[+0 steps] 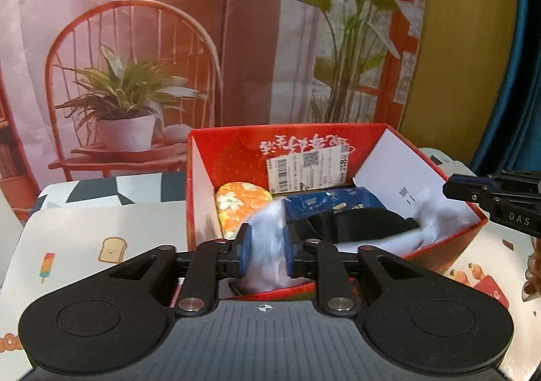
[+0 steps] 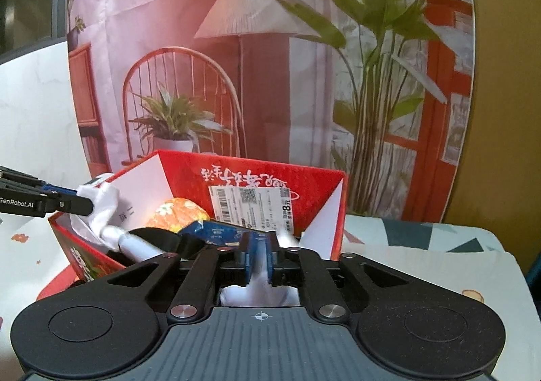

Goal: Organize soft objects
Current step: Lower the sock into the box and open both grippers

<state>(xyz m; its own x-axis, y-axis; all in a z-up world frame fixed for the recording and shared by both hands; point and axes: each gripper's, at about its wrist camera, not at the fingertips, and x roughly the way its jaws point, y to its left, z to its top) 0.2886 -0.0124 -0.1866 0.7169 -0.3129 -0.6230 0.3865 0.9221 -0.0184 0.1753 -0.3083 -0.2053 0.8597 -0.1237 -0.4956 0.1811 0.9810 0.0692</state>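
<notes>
Both claws pinch one limp, crinkled white cloth point(image 1: 267, 245) over the open red cardboard box point(image 1: 449, 242). The left claw point(image 1: 265, 251) holds one bunched end, the right claw point(image 2: 260, 261) the other, jaws narrowly parted around fabric. A padded orange floral pouch point(image 1: 241, 205) lies inside.

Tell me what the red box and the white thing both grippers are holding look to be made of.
Red box: thin printed cardboard, slightly glossy outside and plain white inside; its walls are flat with creased corners and carry a stuck-on paper label.
White thing: apparently soft fabric, matte; it bunches and wrinkles between the left gripper and right gripper. Blur leaves thin plastic possible.
</notes>
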